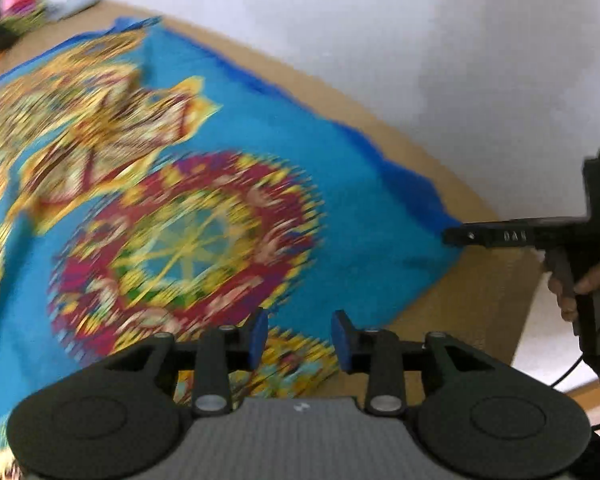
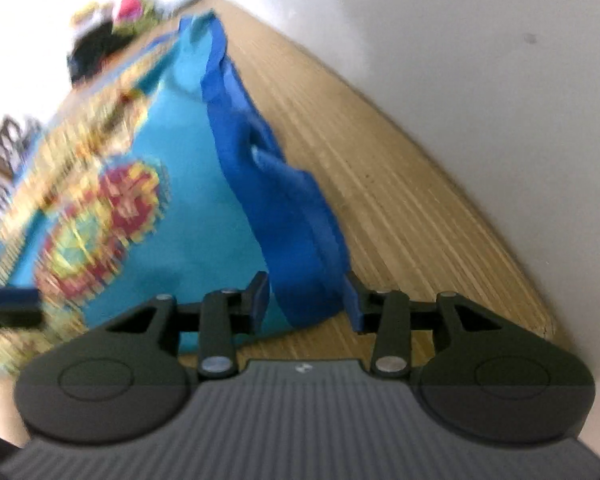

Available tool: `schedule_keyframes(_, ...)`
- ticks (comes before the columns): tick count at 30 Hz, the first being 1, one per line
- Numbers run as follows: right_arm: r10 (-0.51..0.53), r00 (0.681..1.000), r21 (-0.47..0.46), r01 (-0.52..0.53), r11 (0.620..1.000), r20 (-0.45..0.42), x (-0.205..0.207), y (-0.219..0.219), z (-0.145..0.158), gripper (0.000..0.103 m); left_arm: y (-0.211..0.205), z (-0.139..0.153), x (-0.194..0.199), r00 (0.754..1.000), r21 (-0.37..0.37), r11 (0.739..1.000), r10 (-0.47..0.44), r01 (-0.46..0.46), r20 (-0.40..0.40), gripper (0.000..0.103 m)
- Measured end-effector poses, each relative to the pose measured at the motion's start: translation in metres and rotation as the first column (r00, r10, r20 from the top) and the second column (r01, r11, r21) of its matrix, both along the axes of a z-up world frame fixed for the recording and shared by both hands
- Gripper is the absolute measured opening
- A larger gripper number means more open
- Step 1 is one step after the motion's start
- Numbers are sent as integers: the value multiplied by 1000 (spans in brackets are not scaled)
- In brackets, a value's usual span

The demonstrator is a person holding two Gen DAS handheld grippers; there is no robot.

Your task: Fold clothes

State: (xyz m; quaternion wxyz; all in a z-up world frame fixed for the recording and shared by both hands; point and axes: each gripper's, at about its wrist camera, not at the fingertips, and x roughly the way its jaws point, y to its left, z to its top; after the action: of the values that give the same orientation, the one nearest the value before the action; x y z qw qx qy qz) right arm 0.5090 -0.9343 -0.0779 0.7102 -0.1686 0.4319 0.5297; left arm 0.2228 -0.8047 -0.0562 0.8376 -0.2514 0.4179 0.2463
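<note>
Garment [image 1: 204, 184] — a turquoise cloth printed with red-and-yellow medallions and edged in darker blue — lies spread on the wooden table [image 1: 488, 280], reaching toward a pile of other clothes [image 1: 16, 4] at the far end. Both views are motion-blurred, so fine detail of the weave and hems cannot be read. The right gripper [image 2: 307, 300] sits at the near corner of the cloth: its jaws stand apart with the bunched blue border [image 2: 296, 216] lying between them, not yet pinched. The left gripper [image 1: 299, 338] hovers low over the near edge, jaws likewise parted and holding nothing. Whether the cloth already carries a fold cannot be told; the doubled blue edge could be either a hem or a turned-over layer. Judged from this, the step in hand is acquisition of the edge. The next move calls for closing each jaw on one clean layer of fabric — corner on the right, near edge on the left — at matched height, so the cloth lifts without skewing.
</note>
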Motion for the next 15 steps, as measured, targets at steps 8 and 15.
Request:
schedule_keyframes(8,141,924,-237,-57,970,356,-33,11,7,5,16,-25,-28,990,-55,989,134,-136,-35,38)
schedule_keyframes(15,237,793,-336,-43,941,562,-55,16,33,26,19,-33,-37,993,-64,991,114,-116,-35,43)
